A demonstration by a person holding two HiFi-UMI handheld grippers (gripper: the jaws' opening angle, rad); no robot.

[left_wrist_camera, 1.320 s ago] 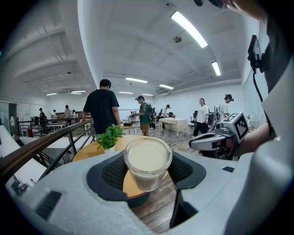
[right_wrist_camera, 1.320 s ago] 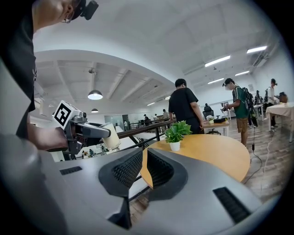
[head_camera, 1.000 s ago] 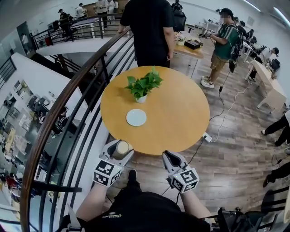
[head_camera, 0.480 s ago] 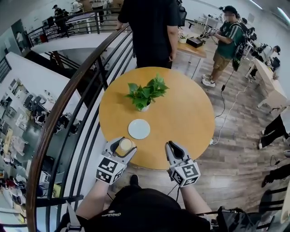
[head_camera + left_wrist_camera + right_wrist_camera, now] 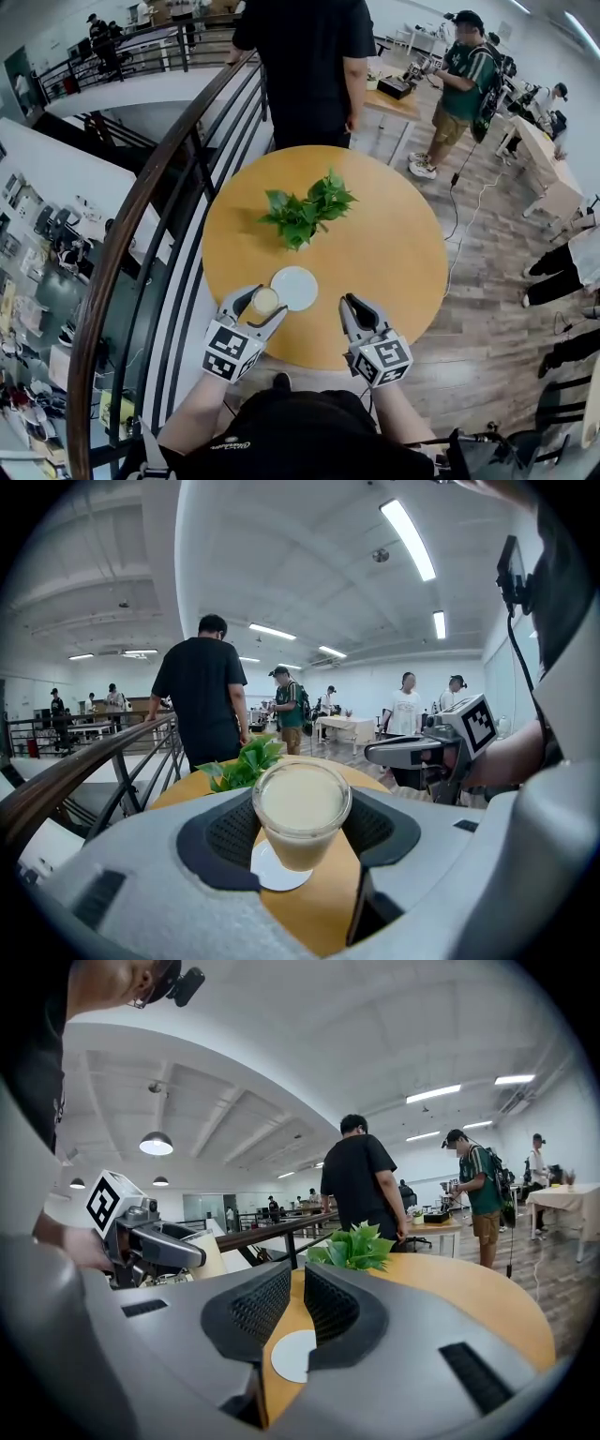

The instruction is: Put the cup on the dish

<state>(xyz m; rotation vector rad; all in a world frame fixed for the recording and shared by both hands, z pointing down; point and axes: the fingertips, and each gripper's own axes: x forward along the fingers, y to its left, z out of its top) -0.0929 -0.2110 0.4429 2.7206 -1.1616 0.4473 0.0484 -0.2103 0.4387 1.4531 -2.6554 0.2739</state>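
- The cup [image 5: 301, 808] is gripped by its sides in the left gripper [image 5: 258, 305], upright so the pale drink stays level.
- The right gripper [image 5: 361, 314] is held alongside, jaws almost together, nothing in them.
- The cup is seen over the surface [image 5: 375, 244], just beside the white dish [image 5: 295, 287], not yet on it.
- The plant [image 5: 305, 211] stands beyond.

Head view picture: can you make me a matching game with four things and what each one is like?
Things:
1. cup
2. dish
3. plant
4. right gripper

What it is like:
A. green and leafy
B. holding nothing
C. white, lying flat on the table
D. gripped by the left gripper

Pairs: 1-D, 2-C, 3-A, 4-B
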